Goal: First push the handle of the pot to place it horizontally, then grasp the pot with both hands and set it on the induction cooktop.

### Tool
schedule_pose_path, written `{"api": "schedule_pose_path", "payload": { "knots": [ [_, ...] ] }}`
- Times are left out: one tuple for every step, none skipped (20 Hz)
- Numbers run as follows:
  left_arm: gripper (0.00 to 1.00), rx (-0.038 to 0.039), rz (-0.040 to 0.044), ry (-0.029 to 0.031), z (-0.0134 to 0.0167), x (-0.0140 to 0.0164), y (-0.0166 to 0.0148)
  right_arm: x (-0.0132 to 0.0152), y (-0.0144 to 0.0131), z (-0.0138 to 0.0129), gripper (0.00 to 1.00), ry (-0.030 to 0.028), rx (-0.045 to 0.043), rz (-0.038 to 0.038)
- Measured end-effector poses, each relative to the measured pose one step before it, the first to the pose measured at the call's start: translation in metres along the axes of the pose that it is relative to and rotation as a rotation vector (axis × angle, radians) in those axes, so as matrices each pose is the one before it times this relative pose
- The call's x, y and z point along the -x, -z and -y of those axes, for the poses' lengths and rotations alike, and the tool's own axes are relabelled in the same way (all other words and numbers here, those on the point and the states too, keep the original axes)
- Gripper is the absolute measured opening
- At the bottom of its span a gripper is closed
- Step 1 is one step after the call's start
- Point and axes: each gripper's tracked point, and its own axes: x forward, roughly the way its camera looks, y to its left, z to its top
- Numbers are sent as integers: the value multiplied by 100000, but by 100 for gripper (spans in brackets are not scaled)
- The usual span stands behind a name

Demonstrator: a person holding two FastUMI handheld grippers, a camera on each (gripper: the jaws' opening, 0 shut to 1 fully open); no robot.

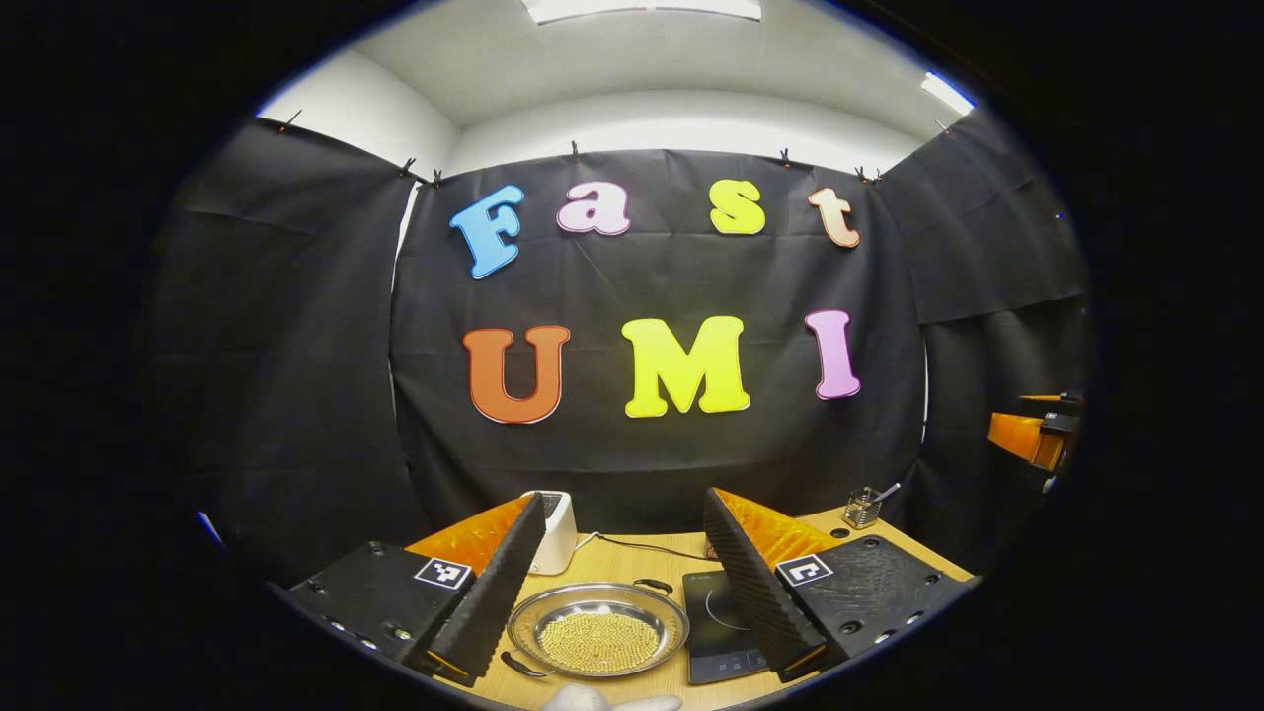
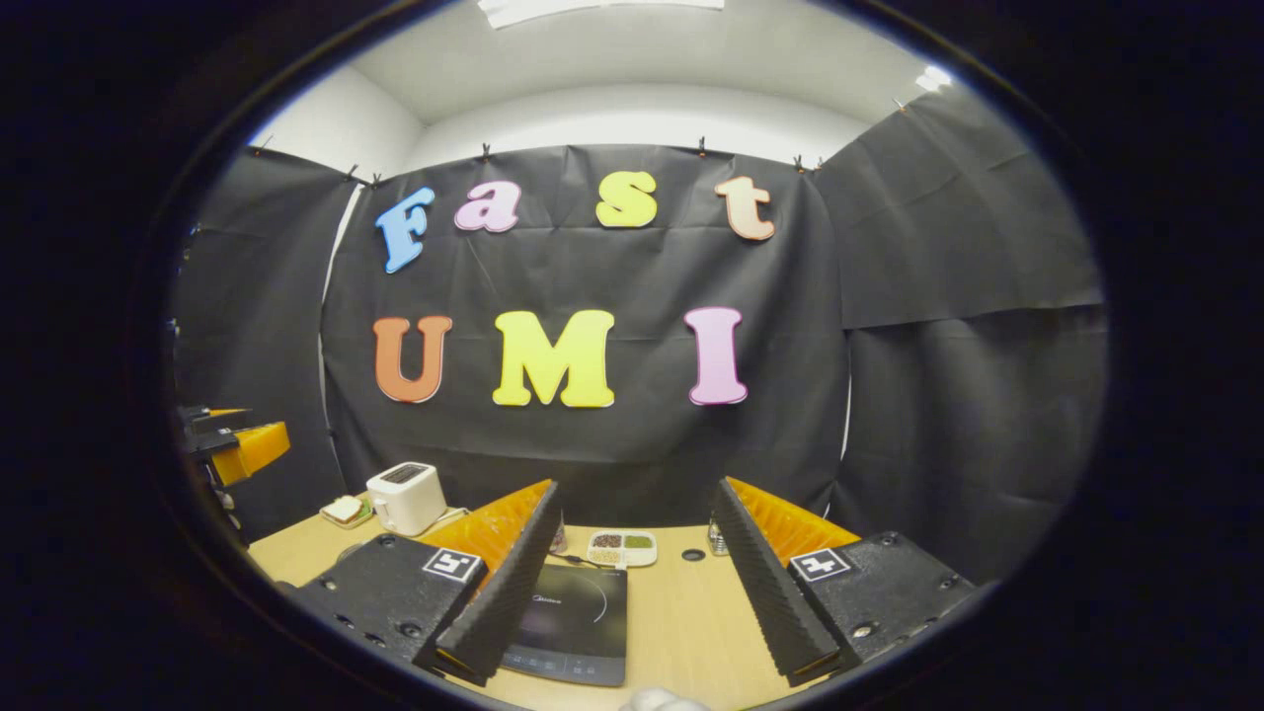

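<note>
The left claw (image 1: 622, 578) is hanging in the air above the tabletop (image 1: 617, 563), and its two fingers are standing wide apart with nothing between them. Down below it, the pot (image 1: 598, 628) is sitting on the wooden tabletop. It is a shallow, shiny metal pot, and it is holding lots of tiny yellow beads (image 1: 599, 642). One dark handle (image 1: 653, 586) is sticking out at the pot's far right side, and another is sticking out at its near left side. So the handles are lying slanted, not straight across.

Just to the right of the pot, the black induction cooktop (image 1: 719, 627) is lying flat on the tabletop. The pot is sitting beside it, not on it. Far behind the pot, a white toaster (image 1: 555, 531) is standing near the black cloth wall. At the far right, a small wire cup (image 1: 862, 508) is standing with a tool in it.

The right claw (image 2: 637, 578) is also hanging above the tabletop, and its fingers are wide apart too, gripping nothing. The cooktop is lying just below it, a little to the left. Beyond it, a small white tray (image 2: 622, 548) with divided parts is sitting by the wall. The toaster is standing far off to the left, with a small plate (image 2: 345, 511) beside it.
</note>
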Motion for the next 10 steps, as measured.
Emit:
{"api": "schedule_pose_path", "payload": {
  "knots": [
    [96, -302, 124, -267, -110, -39, 49, 30, -83, -189, 96, -383, 111, 70],
    [96, -339, 492, -245, -80, -72, -157, -4, -89, -30, 96, 55, 326, -20],
    [89, -157, 566, -55, -51, -6, 35, -25, 110, 15, 96, 16, 395, -138],
    [96, -33, 139, 243, 74, -29, 61, 34, 3, -49, 96, -60, 72, -106],
    [95, -61, -644, 493, -11, 60, 148, 2, 10, -152, 96, -290, -129, -209],
    [90, 2, -452, 1461, 113, 172, 107, 65, 162, -59, 96, -189, 175, -604],
    [86, -381, -158, 1732, 356, 16, 21, 53, 85, -26, 96, 145, 270, -54],
    [70, -282, -287, 1105, 12, 129, 109, 52, -43, 43, 96, 84, 277, -17],
    [61, 456, -271, 2798, 433, -3, 107, 142, 57, -16, 96, -19, 260, -68],
    [56, 664, -658, 2114, 406, -69, 315, 22, -57, -103, 96, -64, 284, -76]
  ]
}}
